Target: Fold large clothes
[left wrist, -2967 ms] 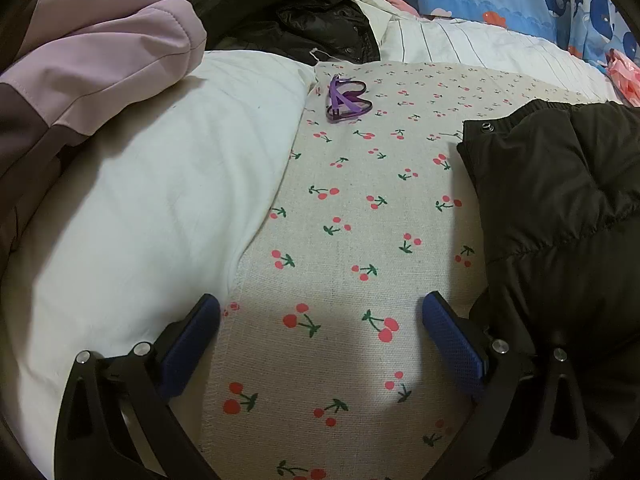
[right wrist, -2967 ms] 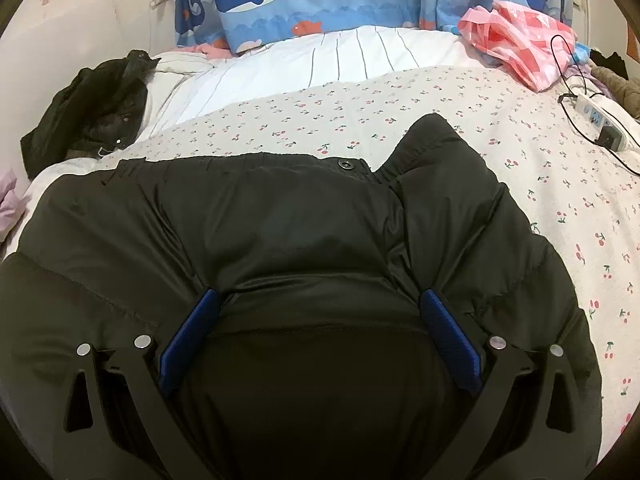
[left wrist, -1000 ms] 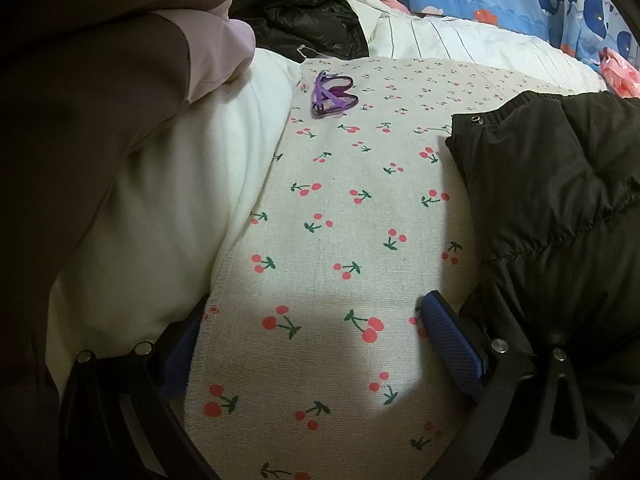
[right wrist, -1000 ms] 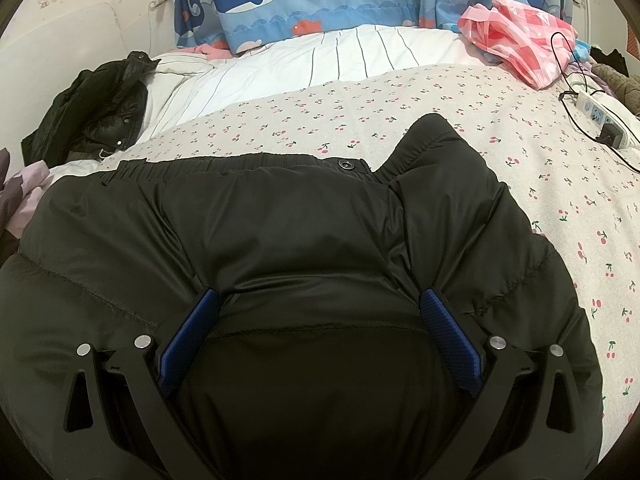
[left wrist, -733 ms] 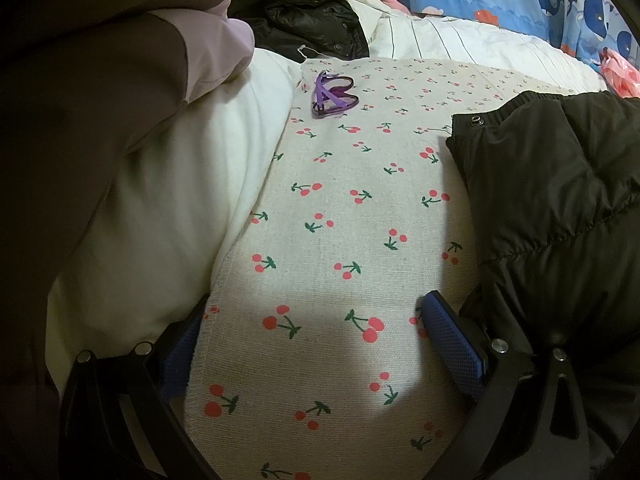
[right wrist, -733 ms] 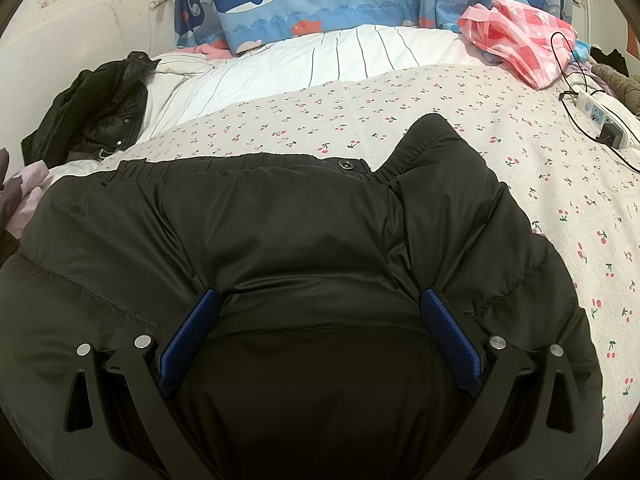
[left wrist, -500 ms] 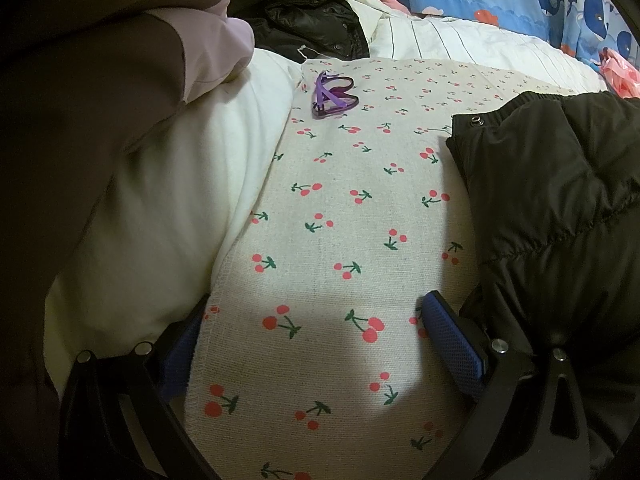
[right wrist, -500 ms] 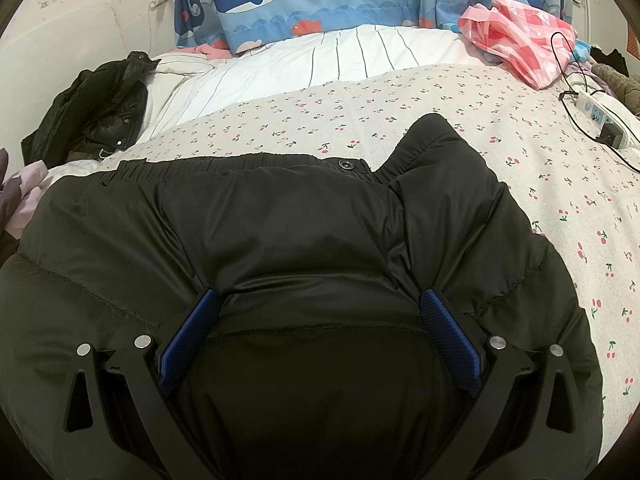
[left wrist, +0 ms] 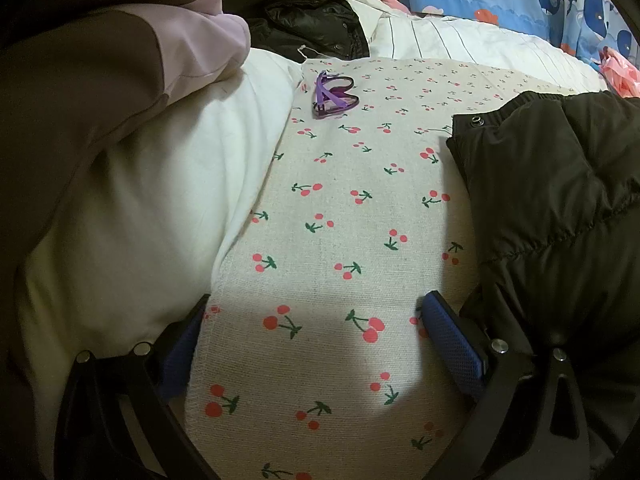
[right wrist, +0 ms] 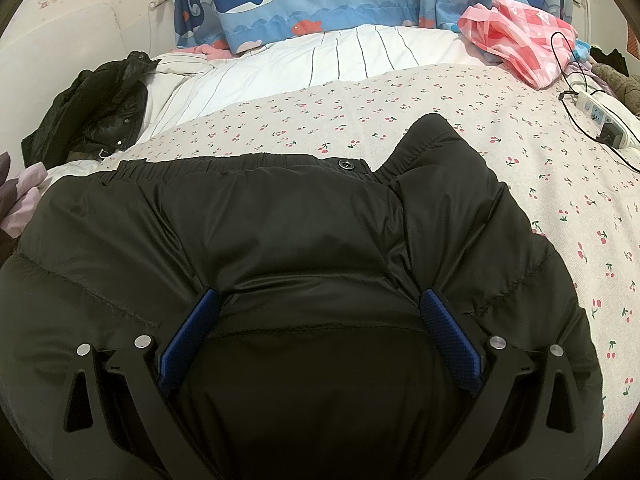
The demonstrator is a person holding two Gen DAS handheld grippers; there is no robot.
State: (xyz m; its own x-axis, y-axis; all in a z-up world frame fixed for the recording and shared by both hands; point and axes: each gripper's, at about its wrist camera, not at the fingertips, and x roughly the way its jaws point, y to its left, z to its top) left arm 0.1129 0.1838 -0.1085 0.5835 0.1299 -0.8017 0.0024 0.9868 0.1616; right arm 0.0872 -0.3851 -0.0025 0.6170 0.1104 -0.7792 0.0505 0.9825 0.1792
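Observation:
Black padded trousers (right wrist: 288, 240) lie folded on the cherry-print sheet (right wrist: 520, 168), waistband and snap button toward the far side. My right gripper (right wrist: 316, 312) hovers open just over their middle, holding nothing. In the left wrist view the trousers (left wrist: 560, 200) fill the right side. My left gripper (left wrist: 316, 320) stands open low over the cherry-print sheet (left wrist: 340, 220), left of the trousers, its right finger close to their edge. A brown and lilac garment (left wrist: 100, 92) bulks at the left, pressing near the left finger.
A white pillow (left wrist: 160, 200) lies under the brown garment. Purple glasses (left wrist: 334, 96) rest on the sheet ahead. A black jacket (right wrist: 92, 112) is heaped at the far left. A pink plastic bag (right wrist: 520, 36) and a power strip (right wrist: 604, 120) with cable sit at the far right.
Over three seconds the brown and lilac garment came closer and now fills the left of the left wrist view. In the last second nothing has moved.

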